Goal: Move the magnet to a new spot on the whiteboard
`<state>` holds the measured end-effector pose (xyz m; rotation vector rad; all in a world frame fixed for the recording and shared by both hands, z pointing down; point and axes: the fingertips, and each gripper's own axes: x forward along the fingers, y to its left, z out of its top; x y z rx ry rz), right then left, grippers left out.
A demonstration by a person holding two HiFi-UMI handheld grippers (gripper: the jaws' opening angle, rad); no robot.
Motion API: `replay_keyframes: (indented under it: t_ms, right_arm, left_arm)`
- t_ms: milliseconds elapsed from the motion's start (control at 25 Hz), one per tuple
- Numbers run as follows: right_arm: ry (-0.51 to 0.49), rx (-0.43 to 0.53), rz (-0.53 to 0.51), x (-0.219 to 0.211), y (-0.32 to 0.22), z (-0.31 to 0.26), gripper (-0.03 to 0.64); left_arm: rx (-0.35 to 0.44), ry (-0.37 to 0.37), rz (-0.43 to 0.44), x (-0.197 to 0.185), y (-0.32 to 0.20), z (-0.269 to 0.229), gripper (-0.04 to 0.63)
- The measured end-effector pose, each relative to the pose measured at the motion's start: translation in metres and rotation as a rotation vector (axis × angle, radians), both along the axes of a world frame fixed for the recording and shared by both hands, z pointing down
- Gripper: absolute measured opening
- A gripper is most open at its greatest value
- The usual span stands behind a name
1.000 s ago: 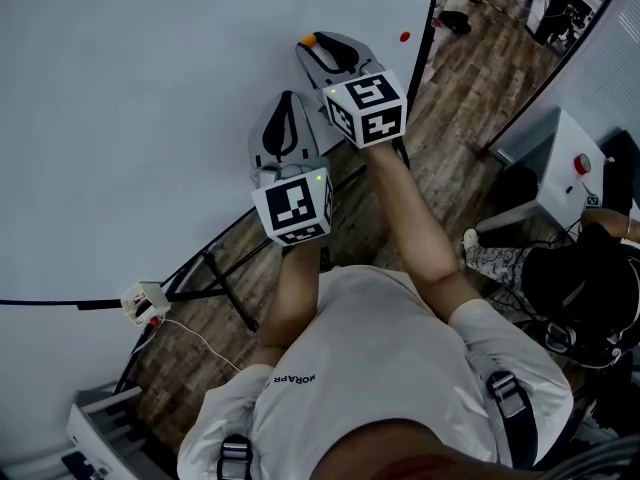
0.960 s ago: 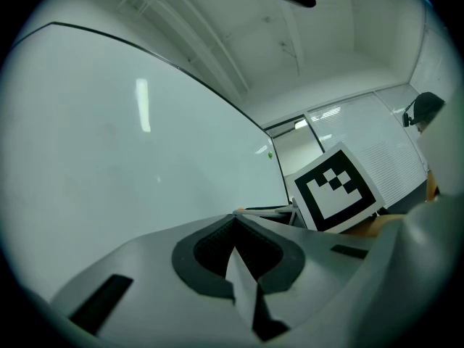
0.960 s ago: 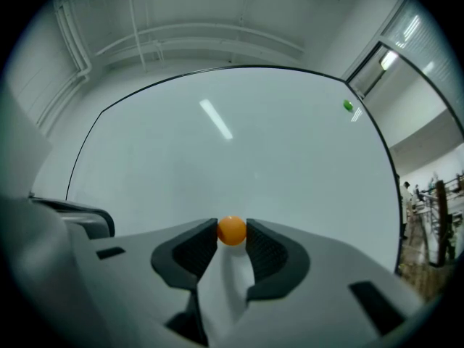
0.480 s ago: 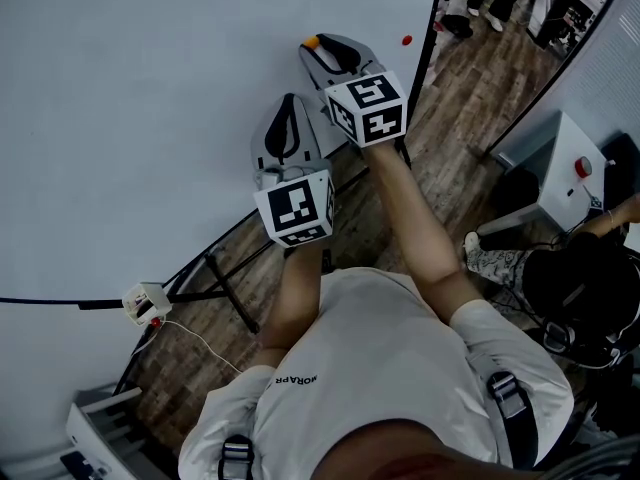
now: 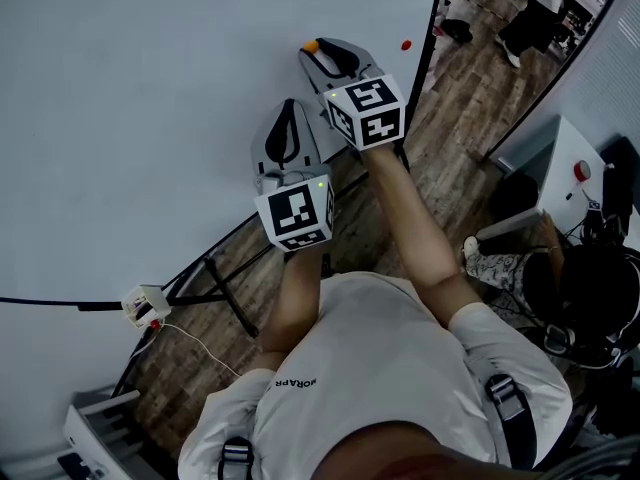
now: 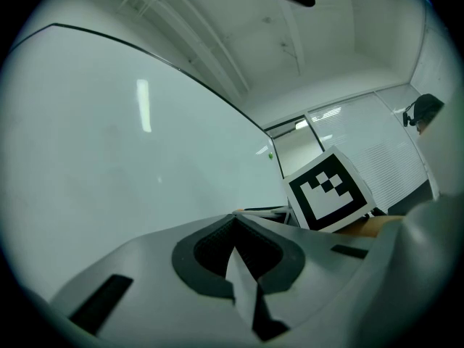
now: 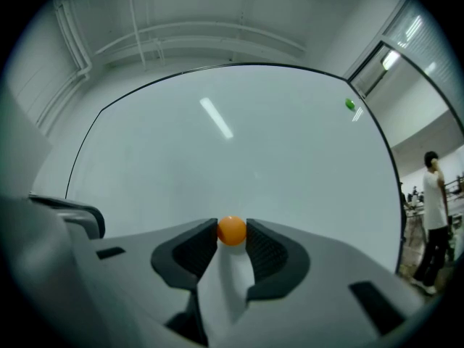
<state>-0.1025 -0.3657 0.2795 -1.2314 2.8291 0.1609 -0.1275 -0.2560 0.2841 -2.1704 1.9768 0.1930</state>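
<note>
Looks like the grab step is done here; the orange magnet (image 7: 232, 230) is pinched between the jaws of the right hand-held gripper (image 7: 231, 235), with a pad pressed on either side of it, right up at the whiteboard (image 7: 254, 151). The magnet is found toward the whiteboard's right side; a green magnet (image 7: 350, 104) is stuck well above it near the whiteboard's upper right corner; a small red dot (image 5: 405, 44), probably another magnet, is seen in the head view between the orange one and the whiteboard's right edge. The left hand-held gripper (image 6: 233, 219) is held near the whiteboard with its jaws pressed together and nothing caught between them; no part in the job seems to be played by it right now.

Next up, going by the task: the magnet has to be pulled off or slid along the whiteboard and parked on a bare patch, plenty of which is on offer to the left; the pinch needs to be kept firm, since a small round magnet could easily be squeezed out.

Hard to make out: whether the magnet is touching the whiteboard or already lifted off can't be told from any view; its back is hidden; the whiteboard's lower part is cut off behind the gripper bodies.
</note>
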Motion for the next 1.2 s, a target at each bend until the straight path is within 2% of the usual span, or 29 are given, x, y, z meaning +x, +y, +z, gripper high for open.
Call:
replay_keyframes:
  t_ms: [1200]
  right_arm:
    - [0.024, 0.005, 0.014, -0.015, -0.023, 0.009, 0.133]
  left_arm:
    - [-0.011, 0.008, 0.002, -0.008, -0.016, 0.009, 0.003]
